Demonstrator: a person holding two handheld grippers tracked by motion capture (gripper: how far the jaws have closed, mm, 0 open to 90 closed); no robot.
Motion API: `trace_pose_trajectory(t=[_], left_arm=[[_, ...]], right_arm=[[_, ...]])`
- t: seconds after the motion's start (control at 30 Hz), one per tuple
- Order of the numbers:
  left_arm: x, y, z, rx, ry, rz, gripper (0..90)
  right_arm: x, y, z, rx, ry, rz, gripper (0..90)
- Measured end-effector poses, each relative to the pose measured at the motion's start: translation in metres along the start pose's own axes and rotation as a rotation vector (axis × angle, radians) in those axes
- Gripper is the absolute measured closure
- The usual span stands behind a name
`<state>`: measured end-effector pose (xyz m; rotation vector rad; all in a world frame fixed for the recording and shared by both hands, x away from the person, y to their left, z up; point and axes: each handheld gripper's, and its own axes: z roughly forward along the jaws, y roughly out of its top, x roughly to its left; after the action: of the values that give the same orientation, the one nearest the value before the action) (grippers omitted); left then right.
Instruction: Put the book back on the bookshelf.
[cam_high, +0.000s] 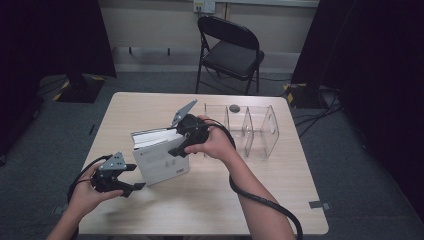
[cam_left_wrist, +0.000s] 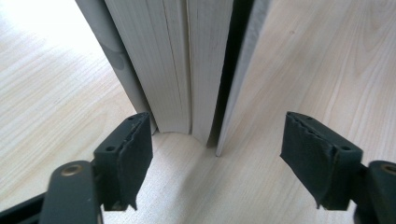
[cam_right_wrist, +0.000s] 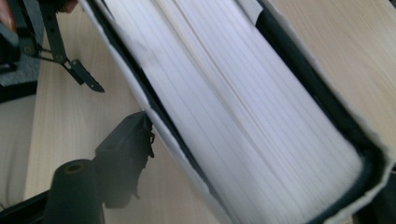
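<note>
The table (cam_high: 150, 107) carries a thick white book (cam_high: 159, 155) standing on its lower edge near the middle, a little toward the left edge, with its long axis running left to right. A clear divided rack (cam_high: 250, 131) stands well apart toward the right edge.

The right gripper (cam_high: 179, 148) is the nearer of the two: it comes from the right at the book's top right corner, and in the right gripper view the page block (cam_right_wrist: 261, 116) lies between its jaws. The left pad stands just off the cover, so whether it grips I cannot tell.

The left gripper (cam_high: 131, 178) sits at the book's lower left corner, pointing along its length. Its jaws stand wide, with the book's end (cam_left_wrist: 187, 70) ahead between them, untouched and held by nothing there.
</note>
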<state>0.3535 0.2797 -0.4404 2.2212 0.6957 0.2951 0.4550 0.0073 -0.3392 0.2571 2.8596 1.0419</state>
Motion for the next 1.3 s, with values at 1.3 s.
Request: trace_pose_trajectory(t=[1.3], left_arm=[[0.0,-0.023,0.042,0.056,0.03,0.031,18.0]], right_arm=[[0.015,-0.027,-0.038,0.074,-0.025,0.106,51.9]])
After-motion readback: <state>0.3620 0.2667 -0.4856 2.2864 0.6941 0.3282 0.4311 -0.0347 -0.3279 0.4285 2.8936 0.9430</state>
